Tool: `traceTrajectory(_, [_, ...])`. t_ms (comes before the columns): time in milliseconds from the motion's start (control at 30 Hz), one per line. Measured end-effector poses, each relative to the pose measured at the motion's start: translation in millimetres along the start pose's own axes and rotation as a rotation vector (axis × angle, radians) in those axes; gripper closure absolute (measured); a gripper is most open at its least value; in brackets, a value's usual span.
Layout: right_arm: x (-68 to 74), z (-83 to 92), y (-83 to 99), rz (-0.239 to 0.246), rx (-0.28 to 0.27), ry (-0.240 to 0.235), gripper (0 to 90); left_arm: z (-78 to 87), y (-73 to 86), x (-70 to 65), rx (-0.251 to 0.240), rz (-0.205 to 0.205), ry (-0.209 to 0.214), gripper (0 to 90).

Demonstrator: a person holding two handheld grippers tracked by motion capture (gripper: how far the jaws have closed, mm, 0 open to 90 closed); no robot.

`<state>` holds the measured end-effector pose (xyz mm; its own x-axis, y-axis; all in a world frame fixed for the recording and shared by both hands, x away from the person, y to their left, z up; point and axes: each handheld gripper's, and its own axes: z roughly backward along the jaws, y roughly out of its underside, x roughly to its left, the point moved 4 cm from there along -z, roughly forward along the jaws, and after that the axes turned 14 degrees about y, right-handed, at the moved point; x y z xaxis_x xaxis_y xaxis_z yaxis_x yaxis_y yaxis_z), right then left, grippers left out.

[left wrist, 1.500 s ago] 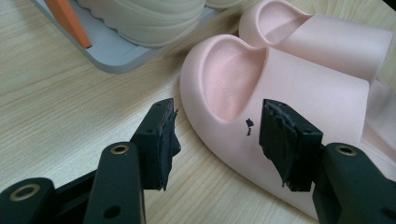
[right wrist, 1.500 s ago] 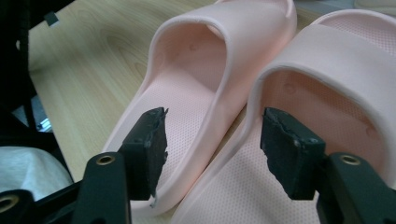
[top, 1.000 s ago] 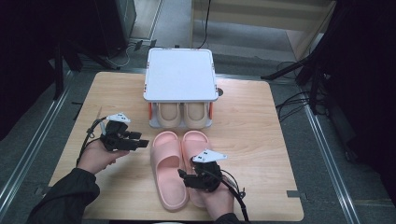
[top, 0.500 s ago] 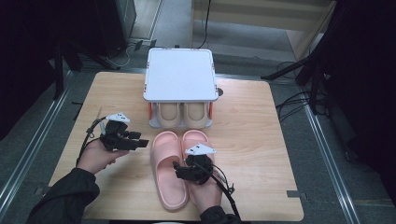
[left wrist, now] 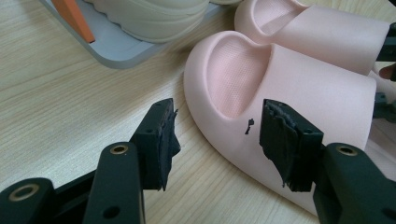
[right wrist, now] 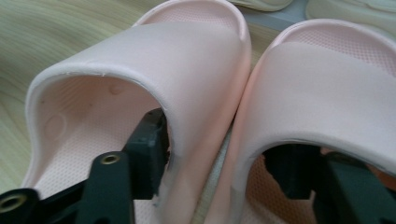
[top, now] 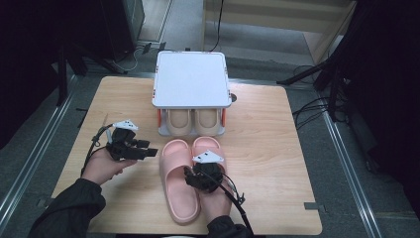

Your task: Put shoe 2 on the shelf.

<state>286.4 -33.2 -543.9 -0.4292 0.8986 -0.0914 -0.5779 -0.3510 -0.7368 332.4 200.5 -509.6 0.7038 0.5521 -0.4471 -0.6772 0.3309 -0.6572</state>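
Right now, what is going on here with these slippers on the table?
A person works at a wooden table with a gripper in each hand. The right gripper has one jaw inside each of the two pink slippers, straddling their touching inner walls; its jaws have just been closing, seemingly to pinch the pair together. The left gripper waits open beside the near slipper's toe. Behind them, a small rack already holds a beige pair on its lower shelf.
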Motion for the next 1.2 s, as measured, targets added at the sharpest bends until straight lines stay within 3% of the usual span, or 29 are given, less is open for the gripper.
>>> traceTrajectory(233, [0.1, -1.0, -1.0, 0.001, 0.007, 0.029, 55.7, 0.8, 0.2, 0.7, 0.002, -0.001, 0.003, 44.9])
traceTrajectory(367, [-5.1, -0.8, -1.2, -0.018, 0.013, 0.019, 65.5, 1.1, 0.4, 1.1, 0.001, -0.001, 0.0, 44.9])
traceTrajectory(467, [-9.6, -0.9, -1.7, -0.047, 0.022, -0.009, 67.4, 1.3, 0.5, 1.1, 0.0, 0.002, -0.001, 44.9])
traceTrajectory(700, [-15.1, 1.3, -2.4, -0.042, 0.04, -0.031, 71.2, 2.1, 0.5, 2.0, -0.007, 0.006, -0.002, 44.9])
traceTrajectory(833, [-19.1, 7.0, -2.3, -0.024, 0.046, -0.047, 74.9, 3.4, 0.6, 2.6, -0.011, 0.006, -0.004, 44.9])
traceTrajectory(967, [-21.0, 13.1, 0.2, 0.035, 0.051, -0.057, 75.3, 4.0, 0.6, 2.7, -0.012, 0.007, -0.003, 44.9])
traceTrajectory(1200, [-26.1, 24.3, 3.1, 0.124, 0.035, -0.16, 75.3, 7.0, 0.7, 4.9, -0.02, 0.008, -0.009, 44.8])
